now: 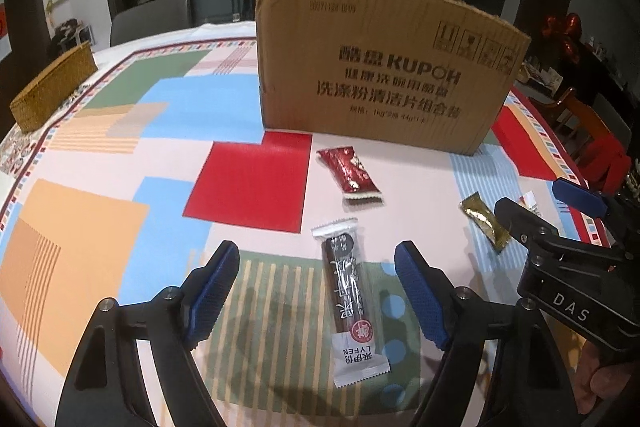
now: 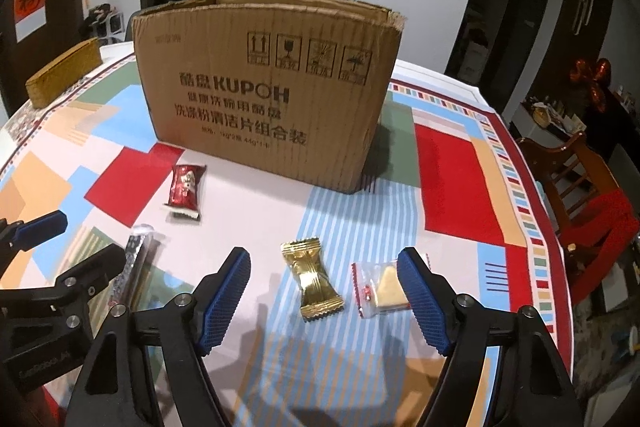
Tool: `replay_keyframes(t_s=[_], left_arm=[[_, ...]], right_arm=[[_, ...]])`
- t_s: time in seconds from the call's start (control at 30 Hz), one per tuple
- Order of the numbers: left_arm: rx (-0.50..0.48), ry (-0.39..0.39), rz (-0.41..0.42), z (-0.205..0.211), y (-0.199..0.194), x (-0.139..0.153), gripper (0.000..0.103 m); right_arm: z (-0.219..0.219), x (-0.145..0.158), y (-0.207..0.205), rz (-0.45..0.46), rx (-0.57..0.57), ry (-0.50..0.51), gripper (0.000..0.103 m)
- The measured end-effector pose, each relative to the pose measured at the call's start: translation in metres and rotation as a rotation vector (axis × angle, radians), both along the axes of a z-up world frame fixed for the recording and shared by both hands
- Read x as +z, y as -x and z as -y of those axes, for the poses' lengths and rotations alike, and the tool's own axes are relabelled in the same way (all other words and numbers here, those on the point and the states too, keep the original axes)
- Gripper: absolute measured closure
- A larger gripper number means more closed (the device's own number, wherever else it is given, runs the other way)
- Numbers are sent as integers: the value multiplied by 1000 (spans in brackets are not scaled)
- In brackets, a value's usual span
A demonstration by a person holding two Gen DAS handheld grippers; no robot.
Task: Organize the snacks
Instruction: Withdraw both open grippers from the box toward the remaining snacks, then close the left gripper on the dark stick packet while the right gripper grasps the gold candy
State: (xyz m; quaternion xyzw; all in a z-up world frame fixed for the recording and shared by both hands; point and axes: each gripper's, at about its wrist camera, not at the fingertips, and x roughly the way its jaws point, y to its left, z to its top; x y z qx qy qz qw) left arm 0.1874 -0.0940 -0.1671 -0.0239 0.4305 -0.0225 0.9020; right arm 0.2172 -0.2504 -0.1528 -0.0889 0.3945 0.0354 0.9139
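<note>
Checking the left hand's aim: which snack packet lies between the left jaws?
The long dark bar in the clear white-ended wrapper; the red packet lies farther off near the box, the gold one off right.

Snacks (image 2: 312,277) before carton (image 2: 264,83)

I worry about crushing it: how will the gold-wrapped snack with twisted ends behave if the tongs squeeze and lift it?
The gold-wrapped snack is small and lies flat, so it is probably light. Its shiny foil looks slick and crinkly, so the pads may slip on it, and the pinched ends would likely flop. It has a narrow waist and flat sides, so it is unlikely to roll if nudged.
</note>
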Motion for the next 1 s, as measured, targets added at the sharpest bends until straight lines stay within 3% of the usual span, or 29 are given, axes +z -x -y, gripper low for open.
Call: replay_keyframes(t_s=[0.77, 1.0], left_arm=[[-2, 8, -60, 4, -6, -30, 37], [-15, 4, -67, 7, -8, -34, 48]], right_arm=[[-3, -39, -16, -83, 45, -16, 47], [-2, -44, -21, -98, 45, -32, 53]])
